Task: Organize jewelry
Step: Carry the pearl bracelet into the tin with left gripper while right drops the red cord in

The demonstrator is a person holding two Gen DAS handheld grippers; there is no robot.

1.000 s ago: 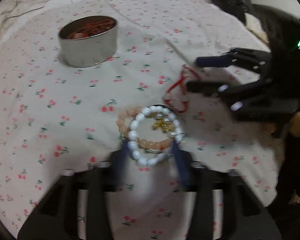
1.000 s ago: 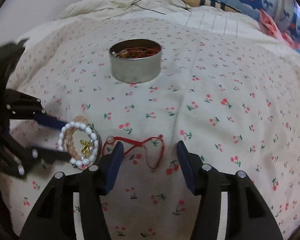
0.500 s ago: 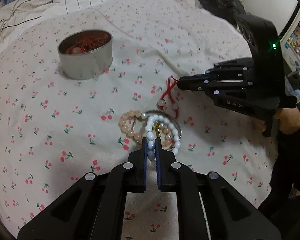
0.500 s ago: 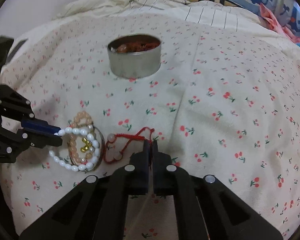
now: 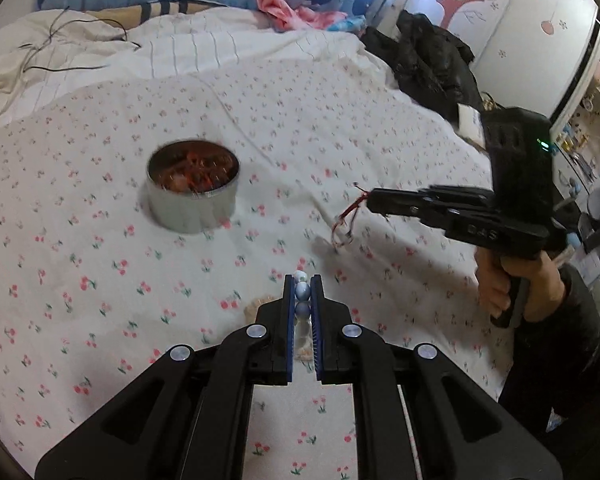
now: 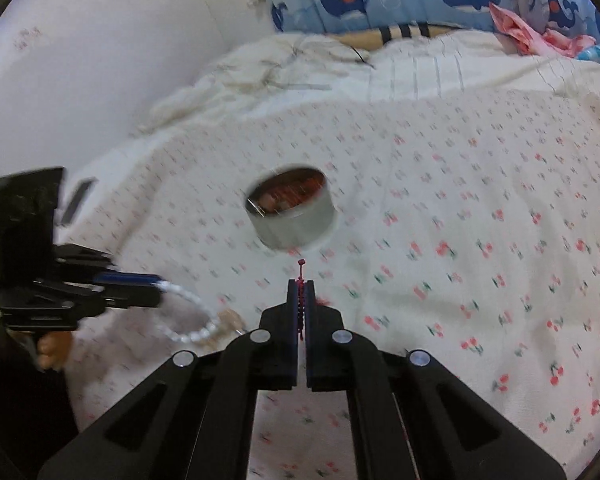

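Where left claw (image 5: 302, 280) hides beads, white bracelet (image 6: 196, 322) dangles opposite

Blur and my own grippers hide much of the jewelry

My left hand-held gripper (image 5: 302, 294) covers most of the white bead bracelet (image 5: 302, 291); only a few beads show between its fingers. The peach bracelet (image 5: 256, 305) peeks out beside it. The tin (image 6: 292, 213) is smeared, so I can't sort its contents. The red cord (image 6: 300, 300) is mostly hidden.
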